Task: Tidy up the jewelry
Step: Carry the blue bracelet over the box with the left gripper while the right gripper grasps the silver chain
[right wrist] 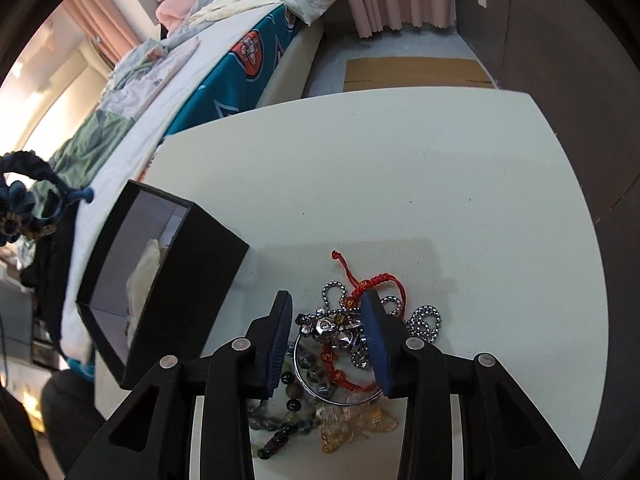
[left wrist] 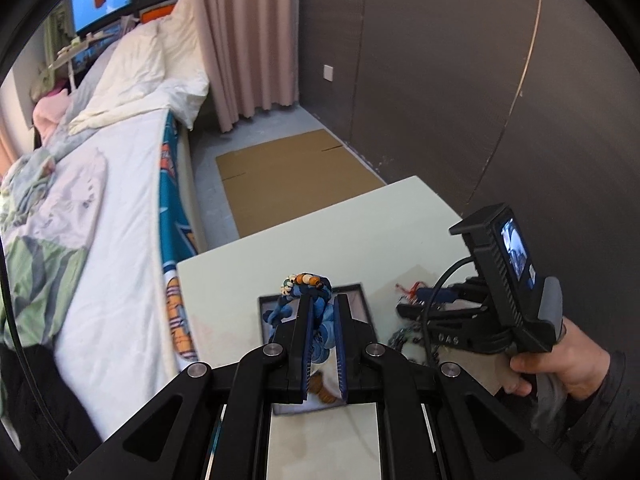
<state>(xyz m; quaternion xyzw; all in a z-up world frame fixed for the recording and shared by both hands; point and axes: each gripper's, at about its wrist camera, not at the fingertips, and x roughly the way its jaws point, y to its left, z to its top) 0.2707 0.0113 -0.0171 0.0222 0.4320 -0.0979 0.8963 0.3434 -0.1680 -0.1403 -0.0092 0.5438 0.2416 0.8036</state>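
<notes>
While left claw pinches blue bracelet, right claw gapes over jewelry pile.

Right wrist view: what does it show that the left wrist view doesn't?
Only the right wrist view shows the jewelry pile clearly: red cord bracelet, silver chain, bead strand, between the open right gripper. Only the left wrist view shows the left gripper shut on the blue braided bracelet. Both show the black box and white table.

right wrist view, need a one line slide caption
Open right gripper poised over a tangled jewelry pile on the white table, beside an open black box.
</notes>
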